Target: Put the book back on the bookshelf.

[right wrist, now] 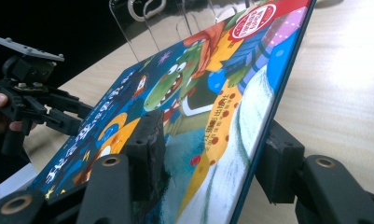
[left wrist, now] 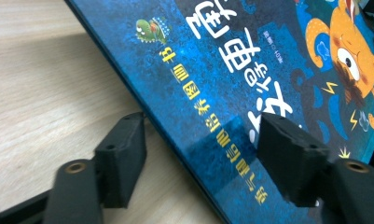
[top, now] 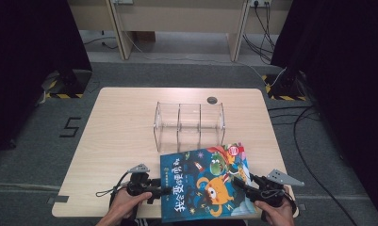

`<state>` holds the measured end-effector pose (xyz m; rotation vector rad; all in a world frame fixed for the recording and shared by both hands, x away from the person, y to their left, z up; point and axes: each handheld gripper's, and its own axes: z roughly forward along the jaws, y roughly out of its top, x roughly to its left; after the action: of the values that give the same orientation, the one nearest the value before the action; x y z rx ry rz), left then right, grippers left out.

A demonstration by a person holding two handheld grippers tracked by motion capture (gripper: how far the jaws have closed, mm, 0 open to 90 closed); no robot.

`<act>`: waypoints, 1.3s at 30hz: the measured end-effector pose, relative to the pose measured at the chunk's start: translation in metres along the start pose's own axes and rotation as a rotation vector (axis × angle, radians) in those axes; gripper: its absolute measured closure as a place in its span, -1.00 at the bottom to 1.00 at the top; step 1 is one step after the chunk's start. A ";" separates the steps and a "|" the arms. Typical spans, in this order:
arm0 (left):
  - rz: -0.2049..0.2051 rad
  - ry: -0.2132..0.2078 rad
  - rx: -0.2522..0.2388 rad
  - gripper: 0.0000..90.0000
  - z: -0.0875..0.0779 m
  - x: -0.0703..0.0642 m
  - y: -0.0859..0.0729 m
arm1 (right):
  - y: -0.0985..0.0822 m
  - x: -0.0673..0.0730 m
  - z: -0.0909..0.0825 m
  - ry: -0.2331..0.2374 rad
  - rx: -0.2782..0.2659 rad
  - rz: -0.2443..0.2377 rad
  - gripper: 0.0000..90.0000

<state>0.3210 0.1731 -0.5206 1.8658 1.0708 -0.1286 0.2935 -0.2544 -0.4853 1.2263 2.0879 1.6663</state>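
A thin picture book [top: 205, 183] with a blue cartoon cover lies slanted at the table's front edge and hangs slightly over it. My left gripper [top: 165, 190] sits at the book's left edge. In the left gripper view, its jaws [left wrist: 201, 123] straddle that edge of the book [left wrist: 231, 60], one pad beside the spine and one over the cover, with room between. My right gripper [top: 238, 181] is at the right edge. In the right gripper view, its gripper [right wrist: 212, 126] has one pad on the cover and the other under the raised edge of the book [right wrist: 198, 79]. The left gripper [right wrist: 75, 119] shows farther off.
A clear acrylic divider rack [top: 189, 125] stands in the middle of the wooden table [top: 120, 132], just behind the book, also seen as the rack [right wrist: 147, 14]. A dark round grommet [top: 212, 100] sits near the far edge. Black curtains and floor cables flank the table.
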 end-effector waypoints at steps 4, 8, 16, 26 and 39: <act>0.003 -0.018 0.013 -0.28 0.001 -0.001 0.000 | 0.000 0.000 0.000 -0.001 0.000 0.000 0.08; -0.043 -0.053 0.004 -0.23 0.002 0.003 0.000 | 0.000 0.000 0.000 0.003 0.000 0.000 0.08; -0.080 -0.077 0.004 -0.10 0.003 0.007 0.003 | -0.003 -0.005 0.001 -0.002 0.032 0.056 0.08; -0.067 -0.109 -0.081 0.27 -0.004 0.005 0.006 | -0.010 -0.018 0.003 -0.035 0.127 0.133 -0.05; -0.100 -0.161 -0.124 0.37 -0.002 0.009 0.010 | -0.014 -0.022 0.008 -0.053 0.182 0.174 -0.10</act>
<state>0.3328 0.1789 -0.5173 1.6621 1.0373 -0.2603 0.3056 -0.2650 -0.5079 1.5301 2.1970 1.5177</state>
